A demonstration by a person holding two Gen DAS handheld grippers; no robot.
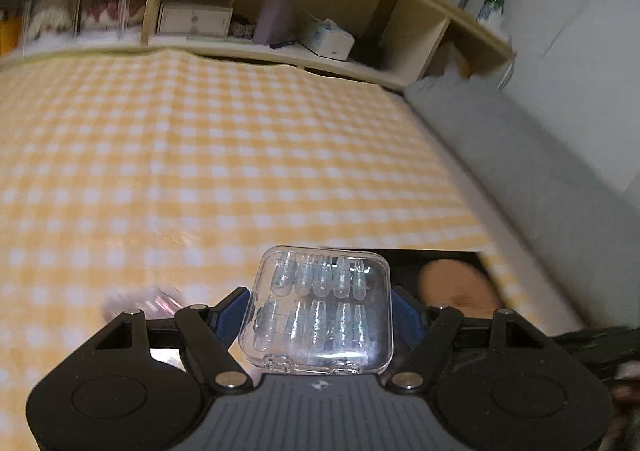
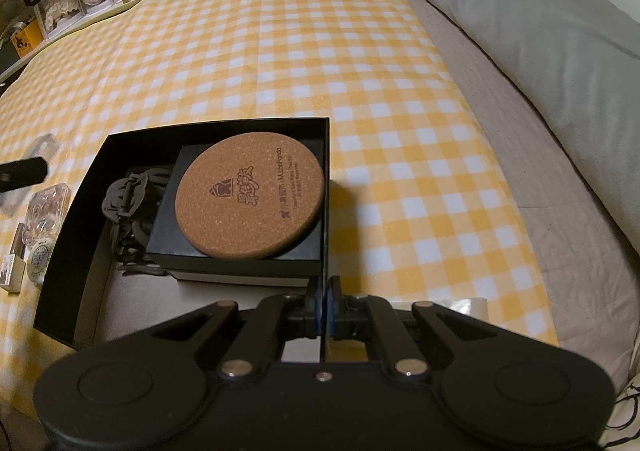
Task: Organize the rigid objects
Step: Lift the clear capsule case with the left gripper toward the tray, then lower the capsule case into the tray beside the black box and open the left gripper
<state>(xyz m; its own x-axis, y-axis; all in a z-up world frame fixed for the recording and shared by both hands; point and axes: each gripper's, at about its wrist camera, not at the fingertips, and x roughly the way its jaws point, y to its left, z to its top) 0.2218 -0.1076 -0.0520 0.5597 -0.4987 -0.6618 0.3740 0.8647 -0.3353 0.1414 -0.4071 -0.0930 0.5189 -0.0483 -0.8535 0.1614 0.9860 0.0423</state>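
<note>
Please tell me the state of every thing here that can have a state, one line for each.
Left tool: shut on the clear nail case.
Clear nail case: lid closed, held off the cloth.
Right tool: shut, pinching the black box's wall.
Black box: open, no lid.
Cork coaster: flat on the smaller black box.

My right gripper [image 2: 323,301] is pinched closed on the near right wall of the open black cardboard box [image 2: 60,251], which sits on the yellow-and-white checked cloth [image 2: 280,51] over the bed. Inside, a round cork coaster [image 2: 250,195] lies on a smaller black box [image 2: 240,255], beside a dark hair claw clip [image 2: 128,203]. A grey pillow [image 2: 540,31] lies to the right.
</note>
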